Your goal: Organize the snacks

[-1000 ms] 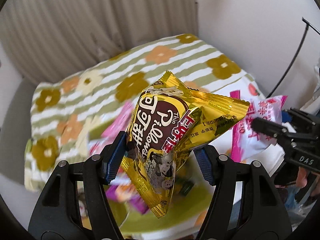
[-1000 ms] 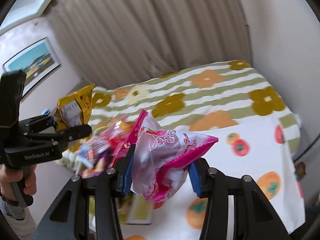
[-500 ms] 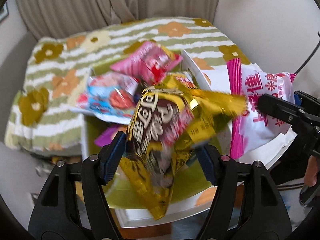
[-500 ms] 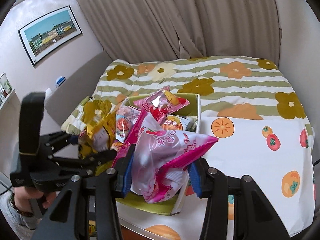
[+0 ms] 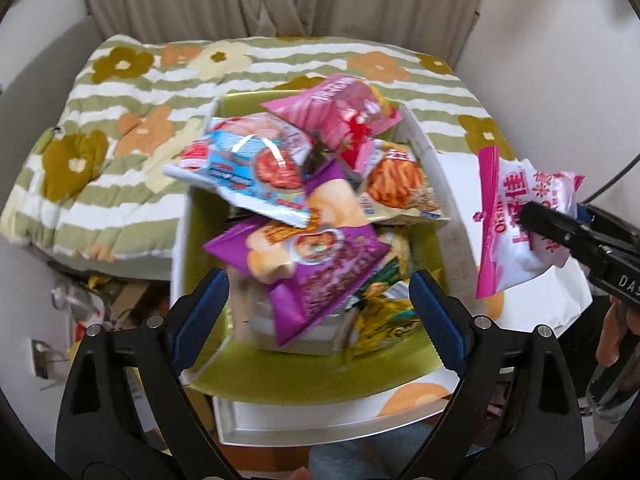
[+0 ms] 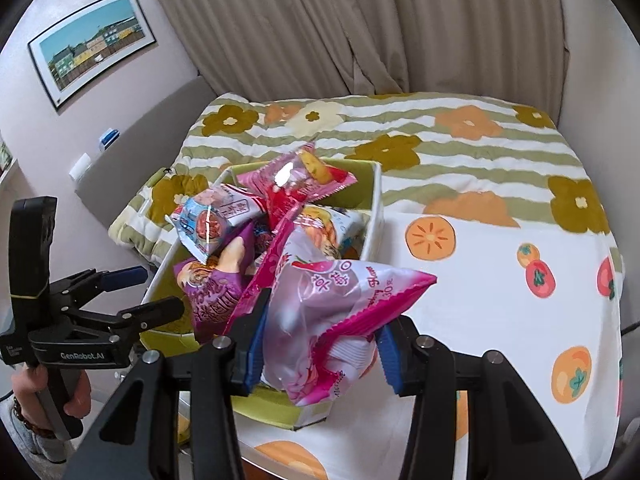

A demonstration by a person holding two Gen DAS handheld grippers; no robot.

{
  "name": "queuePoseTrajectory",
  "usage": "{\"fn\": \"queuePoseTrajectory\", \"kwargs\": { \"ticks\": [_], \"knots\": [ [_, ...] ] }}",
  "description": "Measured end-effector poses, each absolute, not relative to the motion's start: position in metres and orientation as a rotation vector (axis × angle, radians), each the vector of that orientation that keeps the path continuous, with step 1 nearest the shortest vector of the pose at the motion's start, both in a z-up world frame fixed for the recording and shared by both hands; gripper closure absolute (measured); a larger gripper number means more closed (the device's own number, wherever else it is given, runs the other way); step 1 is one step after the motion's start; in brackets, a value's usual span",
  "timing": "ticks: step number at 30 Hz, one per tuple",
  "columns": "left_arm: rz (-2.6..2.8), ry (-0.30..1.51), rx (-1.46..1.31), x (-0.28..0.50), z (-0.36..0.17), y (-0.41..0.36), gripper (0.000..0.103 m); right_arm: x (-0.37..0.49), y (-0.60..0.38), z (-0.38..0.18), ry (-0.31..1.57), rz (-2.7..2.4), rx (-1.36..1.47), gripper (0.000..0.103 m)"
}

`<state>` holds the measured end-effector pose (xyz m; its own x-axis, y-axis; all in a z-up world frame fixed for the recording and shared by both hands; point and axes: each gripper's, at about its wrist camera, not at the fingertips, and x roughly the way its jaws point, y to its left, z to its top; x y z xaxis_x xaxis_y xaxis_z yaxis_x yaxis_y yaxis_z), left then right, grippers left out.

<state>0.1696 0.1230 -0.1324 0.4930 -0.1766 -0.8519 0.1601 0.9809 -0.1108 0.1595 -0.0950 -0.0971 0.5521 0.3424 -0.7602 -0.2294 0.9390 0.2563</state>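
A white box with a green lining [image 5: 424, 148] [image 6: 376, 200] holds several snack bags: a purple one [image 5: 316, 264], a blue one [image 5: 248, 164], a pink-red one [image 5: 340, 112] and an orange one [image 5: 400, 184]. A gold bag [image 5: 384, 316] lies blurred low in the box near its front. My left gripper [image 5: 320, 300] [image 6: 158, 290] hangs over the box's near end, its jaws opening, with nothing pressed between the pads. My right gripper [image 6: 320, 344] is shut on a pink and white snack bag [image 6: 320, 320] [image 5: 516, 232], held just right of the box.
The box rests on a white cloth with orange fruit prints [image 6: 500, 280], against a bed with a green-striped flower blanket [image 5: 120, 120]. Curtains [image 6: 360, 32] hang behind. Clutter lies on the floor [image 5: 100, 300] to the left. A person's hand [image 6: 76, 392] holds the left gripper's handle.
My left gripper has opened and let go of the gold bag, which dropped into the box. Both grippers came down toward the box. The right gripper kept its pink bag.
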Motion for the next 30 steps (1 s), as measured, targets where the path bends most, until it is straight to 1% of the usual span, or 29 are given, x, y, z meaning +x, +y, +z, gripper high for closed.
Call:
{"fn": "queuePoseTrajectory", "kwargs": {
  "ticks": [5,9,10,11,12,13,14,15,19,22,25,30],
  "knots": [
    [-0.118,0.990,0.001,0.157,-0.124,0.146,0.012,0.161,-0.065,-0.089,0.912,0.389,0.077,0.058],
    [-0.073,0.986,0.017,0.151,-0.123,0.168,0.012,0.165,-0.040,-0.098,0.940,0.424,0.093,0.057],
    [-0.065,0.990,0.018,0.150,-0.124,0.172,0.012,0.168,-0.036,-0.102,0.956,0.430,0.103,0.052],
    [-0.060,0.994,0.016,0.148,-0.126,0.178,0.012,0.170,-0.032,-0.107,0.979,0.436,0.116,0.039],
    [-0.060,0.996,0.012,0.147,-0.127,0.181,0.012,0.170,-0.030,-0.110,0.992,0.434,0.126,0.030],
    [-0.060,0.997,0.007,0.145,-0.129,0.185,0.012,0.169,-0.029,-0.112,0.989,0.423,0.138,0.013],
    [-0.062,1.000,0.002,0.144,-0.131,0.187,0.012,0.166,-0.030,-0.112,0.975,0.410,0.151,0.004],
    [-0.067,1.004,-0.005,0.143,-0.134,0.190,0.012,0.164,-0.030,-0.113,0.969,0.400,0.158,0.002],
    [-0.083,1.020,-0.009,0.141,-0.143,0.191,0.012,0.157,-0.034,-0.116,0.984,0.352,0.162,0.002],
    [-0.096,1.014,-0.011,0.135,-0.139,0.187,0.012,0.152,-0.037,-0.114,0.984,0.339,0.161,0.002],
    [-0.102,0.981,0.000,0.126,-0.122,0.180,0.012,0.144,-0.038,-0.104,0.962,0.339,0.154,0.002],
    [-0.096,0.915,0.019,0.105,-0.086,0.160,0.012,0.125,-0.048,-0.070,0.887,0.348,0.136,0.002]
  ]
}}
